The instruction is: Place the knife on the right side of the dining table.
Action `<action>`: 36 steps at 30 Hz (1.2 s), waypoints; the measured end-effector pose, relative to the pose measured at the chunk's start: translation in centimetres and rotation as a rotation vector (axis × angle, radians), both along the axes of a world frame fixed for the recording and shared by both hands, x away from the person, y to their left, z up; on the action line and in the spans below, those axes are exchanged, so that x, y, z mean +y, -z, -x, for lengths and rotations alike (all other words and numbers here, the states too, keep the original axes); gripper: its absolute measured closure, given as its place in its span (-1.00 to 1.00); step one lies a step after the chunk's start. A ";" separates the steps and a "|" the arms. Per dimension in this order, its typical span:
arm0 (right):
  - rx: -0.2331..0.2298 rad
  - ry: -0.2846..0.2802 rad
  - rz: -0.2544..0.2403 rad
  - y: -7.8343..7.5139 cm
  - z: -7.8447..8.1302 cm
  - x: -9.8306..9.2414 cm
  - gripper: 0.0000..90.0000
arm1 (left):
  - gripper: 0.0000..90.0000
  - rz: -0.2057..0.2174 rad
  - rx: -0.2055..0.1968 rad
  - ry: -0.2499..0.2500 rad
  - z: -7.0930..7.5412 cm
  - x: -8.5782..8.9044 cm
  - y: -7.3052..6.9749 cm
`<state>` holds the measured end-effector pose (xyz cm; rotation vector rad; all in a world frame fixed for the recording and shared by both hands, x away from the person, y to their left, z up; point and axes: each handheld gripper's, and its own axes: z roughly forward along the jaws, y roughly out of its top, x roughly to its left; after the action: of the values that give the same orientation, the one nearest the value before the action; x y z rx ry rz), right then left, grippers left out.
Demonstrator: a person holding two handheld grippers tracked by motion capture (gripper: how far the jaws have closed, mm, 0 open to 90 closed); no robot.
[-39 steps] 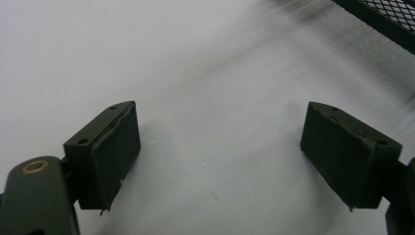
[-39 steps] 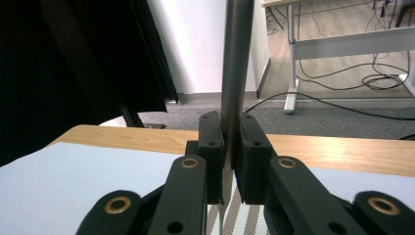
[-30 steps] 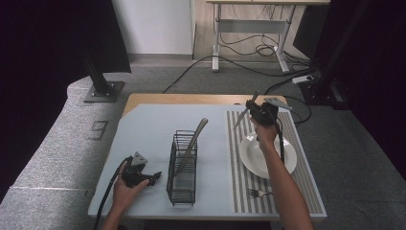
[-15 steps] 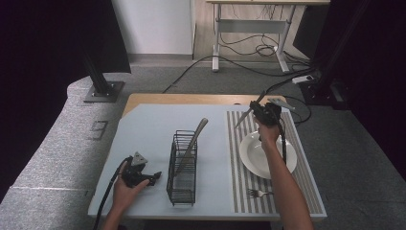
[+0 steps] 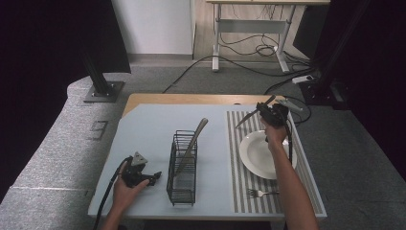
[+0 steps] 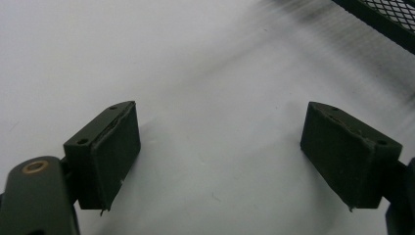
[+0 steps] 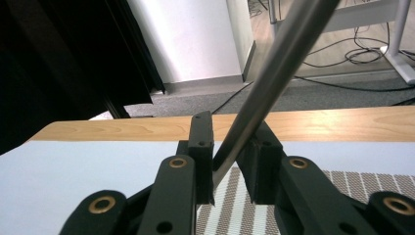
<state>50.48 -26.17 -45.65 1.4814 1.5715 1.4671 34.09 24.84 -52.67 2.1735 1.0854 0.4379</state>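
The right gripper (image 5: 269,113) has a long silver metal knife (image 7: 274,78) between its fingers (image 7: 201,142), which have just been opening a little, above the striped grey placemat (image 5: 242,184). The left gripper (image 5: 143,175) rests on the pale blue surface (image 5: 148,129), fingers wide open and empty, beside the black wire cutlery basket (image 5: 183,184).

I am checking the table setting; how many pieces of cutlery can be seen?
3. One leans in the wire basket, a fork lies on the striped mat below the plate, and one is between the right gripper jaws.
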 end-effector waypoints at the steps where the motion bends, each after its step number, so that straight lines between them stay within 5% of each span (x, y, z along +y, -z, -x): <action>1: 0.001 0.001 0.001 0.1 0.0 -0.1 0.68 | -0.69 0.001 0.000 -0.001 0.0 0.0 0.0; 17: 0.057 0.020 -0.039 1.1 -0.9 -2.5 0.58 | -0.69 0.000 0.000 0.000 0.0 0.0 0.0; 36: 0.051 0.035 -0.089 1.5 -0.8 -4.2 0.56 | -0.69 -0.001 -0.001 0.000 0.0 0.0 0.0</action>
<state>51.32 -30.34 -47.17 1.5998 1.5197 1.5077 34.08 24.83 -52.67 2.1739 1.0843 0.4394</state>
